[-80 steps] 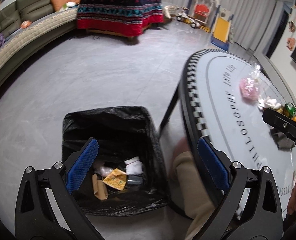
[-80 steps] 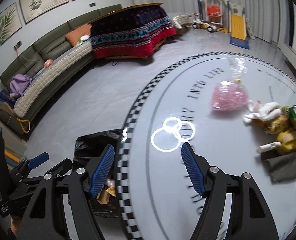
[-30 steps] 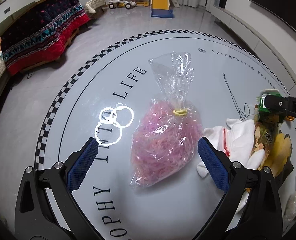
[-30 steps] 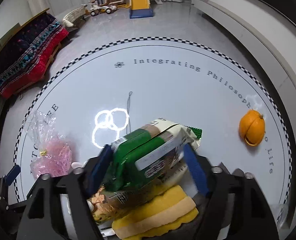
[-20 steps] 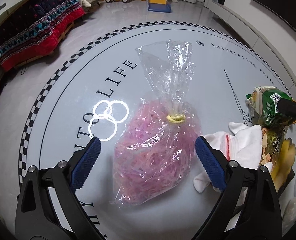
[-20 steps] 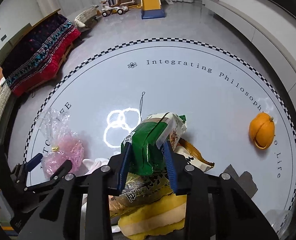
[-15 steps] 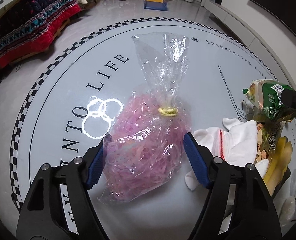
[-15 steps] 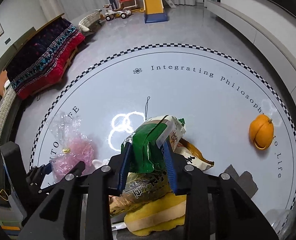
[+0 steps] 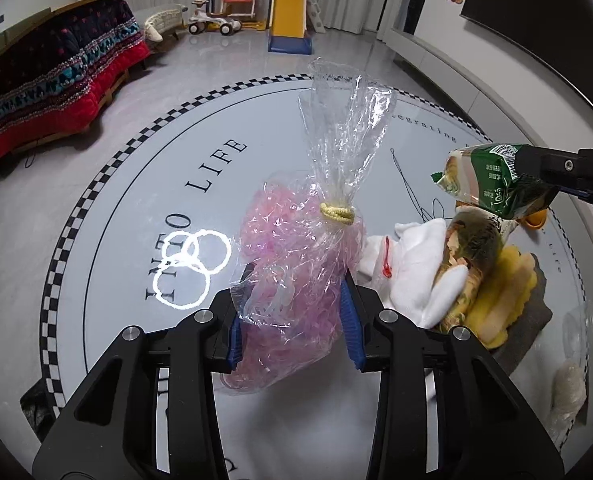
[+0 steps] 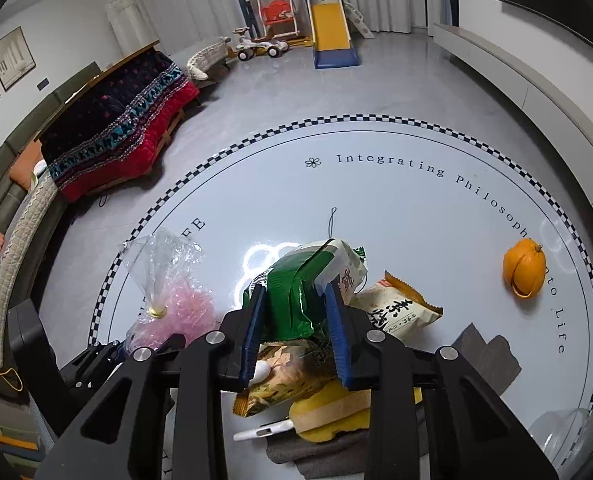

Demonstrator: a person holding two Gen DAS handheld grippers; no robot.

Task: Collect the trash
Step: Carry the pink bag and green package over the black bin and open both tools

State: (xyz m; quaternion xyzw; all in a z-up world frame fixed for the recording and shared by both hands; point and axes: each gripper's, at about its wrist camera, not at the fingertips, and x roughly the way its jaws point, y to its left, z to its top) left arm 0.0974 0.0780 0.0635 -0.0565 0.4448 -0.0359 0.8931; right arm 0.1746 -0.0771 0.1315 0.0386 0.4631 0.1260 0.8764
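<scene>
My left gripper (image 9: 292, 316) is shut on a clear bag of pink shreds (image 9: 296, 256) tied with a yellow band, held above the round white table (image 9: 136, 216). The bag also shows in the right wrist view (image 10: 168, 300). My right gripper (image 10: 294, 328) is shut on a green snack packet (image 10: 300, 292) and holds it above a trash pile; the packet shows in the left wrist view (image 9: 492, 184) at the right.
The pile holds a white cloth (image 9: 412, 268), a brown snack bag (image 10: 292, 376), a white-orange packet (image 10: 396, 312), yellow sponges (image 10: 336, 412) and a grey rag (image 10: 492, 356). An orange (image 10: 524, 268) lies at the table's right. A clear lid (image 10: 560, 436) sits front right.
My left gripper closed on the pink bag and lifted it. My right gripper closed on the green packet and raised it off the pile.
</scene>
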